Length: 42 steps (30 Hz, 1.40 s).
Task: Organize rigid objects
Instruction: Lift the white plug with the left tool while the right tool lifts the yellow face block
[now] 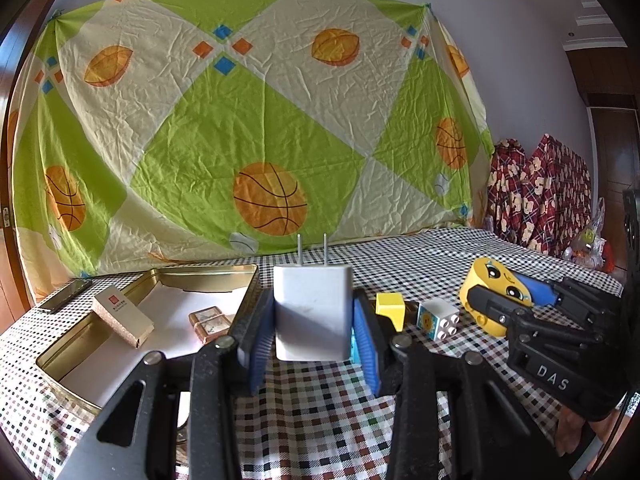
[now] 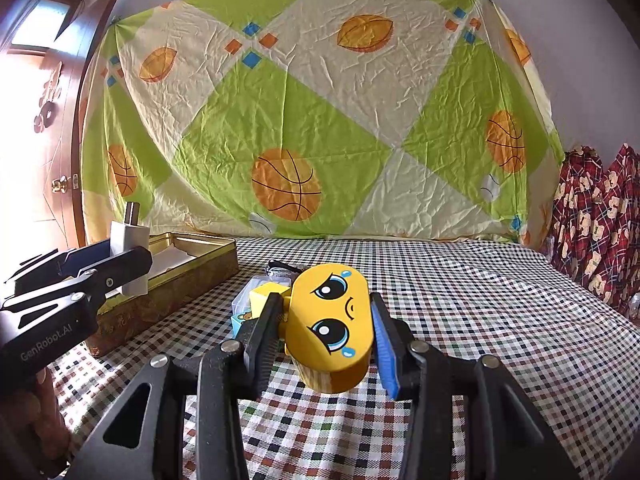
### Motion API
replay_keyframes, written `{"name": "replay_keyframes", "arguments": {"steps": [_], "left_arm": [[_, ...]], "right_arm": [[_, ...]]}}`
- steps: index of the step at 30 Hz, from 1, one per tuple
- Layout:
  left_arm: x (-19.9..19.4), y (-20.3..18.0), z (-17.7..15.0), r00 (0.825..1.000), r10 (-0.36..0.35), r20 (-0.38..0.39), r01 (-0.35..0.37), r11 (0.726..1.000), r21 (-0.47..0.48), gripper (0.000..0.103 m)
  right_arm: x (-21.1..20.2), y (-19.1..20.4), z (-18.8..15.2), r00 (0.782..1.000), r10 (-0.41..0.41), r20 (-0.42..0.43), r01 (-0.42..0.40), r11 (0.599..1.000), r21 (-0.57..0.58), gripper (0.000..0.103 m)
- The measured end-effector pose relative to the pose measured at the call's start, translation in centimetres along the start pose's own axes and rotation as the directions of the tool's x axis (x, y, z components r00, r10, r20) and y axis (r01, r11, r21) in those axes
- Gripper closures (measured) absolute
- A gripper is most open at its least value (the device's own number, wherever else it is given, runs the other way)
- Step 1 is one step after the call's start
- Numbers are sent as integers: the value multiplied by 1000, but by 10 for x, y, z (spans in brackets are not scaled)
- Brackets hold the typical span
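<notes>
My left gripper [image 1: 313,320] is shut on a white plug charger [image 1: 312,312], prongs pointing up, held above the checked cloth just right of a gold tin tray [image 1: 208,276]. The charger also shows in the right wrist view [image 2: 130,256], beside the tray [image 2: 200,280]. My right gripper [image 2: 326,328] is shut on a yellow block with a crying face [image 2: 330,328], held just above the cloth. In the left wrist view that block [image 1: 494,292] sits at the right in the other gripper [image 1: 508,300].
The tray holds a cork-patterned box [image 1: 122,320] and a small tan block [image 1: 210,322]. A yellow brick [image 1: 390,306] and a white studded brick [image 1: 438,318] lie on the cloth. A phone [image 1: 66,294] lies far left. Plaid bags [image 1: 536,196] stand at the right.
</notes>
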<state>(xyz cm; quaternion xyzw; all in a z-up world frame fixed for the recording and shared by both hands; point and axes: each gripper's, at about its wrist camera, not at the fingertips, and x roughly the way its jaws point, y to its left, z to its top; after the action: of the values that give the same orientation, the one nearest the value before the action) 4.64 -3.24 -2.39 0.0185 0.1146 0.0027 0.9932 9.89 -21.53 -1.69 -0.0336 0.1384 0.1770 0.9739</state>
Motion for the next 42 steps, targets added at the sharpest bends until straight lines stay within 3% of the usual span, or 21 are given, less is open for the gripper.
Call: {"name": "replay_keyframes", "arguments": {"steps": [7,42], "left_arm": [[-2,1,0,1000,9,13,-8,1000,-2,66],[-13,48,-7,996,94,4,-93,992,-81,66]], "right_arm": [[2,4,1,1000,-27,-8,27,1000,-12,58],[17,59,5,996,75,-44,-78,995,-68,58]]}}
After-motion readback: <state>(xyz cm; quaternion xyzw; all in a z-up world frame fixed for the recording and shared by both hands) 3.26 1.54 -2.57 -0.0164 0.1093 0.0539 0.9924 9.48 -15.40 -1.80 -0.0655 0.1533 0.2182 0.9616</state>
